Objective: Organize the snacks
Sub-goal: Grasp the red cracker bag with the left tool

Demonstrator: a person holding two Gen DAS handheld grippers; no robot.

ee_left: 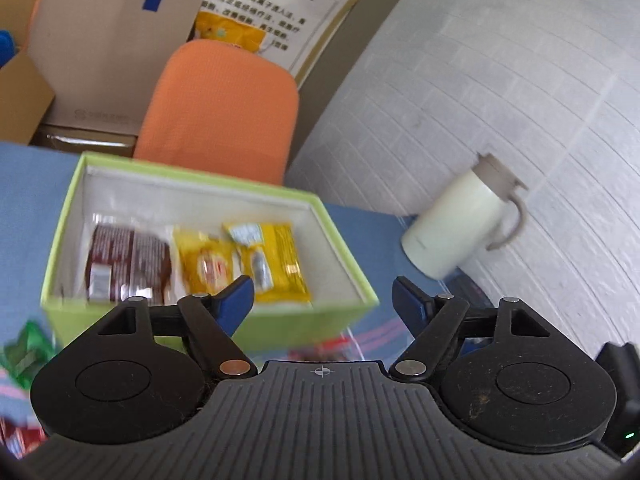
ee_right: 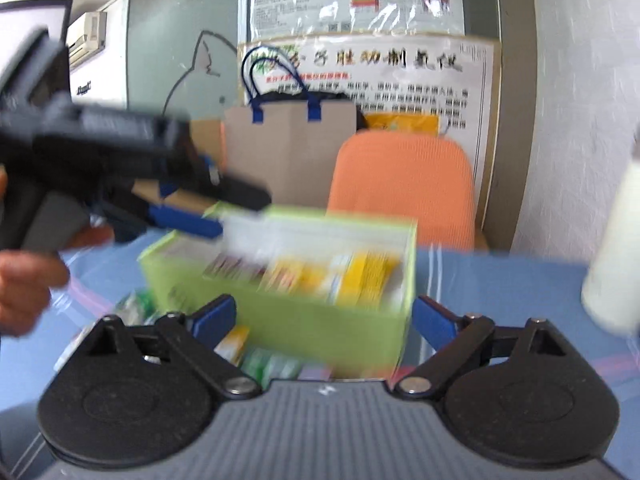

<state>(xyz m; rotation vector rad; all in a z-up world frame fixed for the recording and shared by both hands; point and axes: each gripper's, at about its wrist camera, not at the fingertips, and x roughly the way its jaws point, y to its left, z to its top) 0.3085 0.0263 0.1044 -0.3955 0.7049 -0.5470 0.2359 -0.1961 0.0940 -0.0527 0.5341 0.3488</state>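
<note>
Left wrist view puts my left hand-held gripper [ee_left: 323, 300] over the near edge of a lime-green box [ee_left: 344, 256] on the blue worktop [ee_left: 24, 200], its blue fingers [ee_left: 236, 300] spread with nothing between them. Inside the box I count three snacks lying flat side by side: a dark red packet [ee_left: 128, 260] at the left, a yellow packet [ee_left: 204, 262] in the middle, and another yellow packet [ee_left: 276, 260] at the right. A cream jug [ee_left: 460, 220] with a handle stands on the worktop to the right of the box, by the white wall. An orange chair [ee_left: 224, 108] sits behind the box, with a brown paper bag [ee_left: 104, 40] beyond it.

From the right wrist view, blurred, my right hand-held gripper [ee_right: 323, 320] is also spread wide and empty, just before the same box. More snack packets, green and yellow [ee_right: 256, 356], lie on the worktop in front of the box. The left hand-held gripper shows at the upper left, held in a hand [ee_right: 24, 280].
</note>
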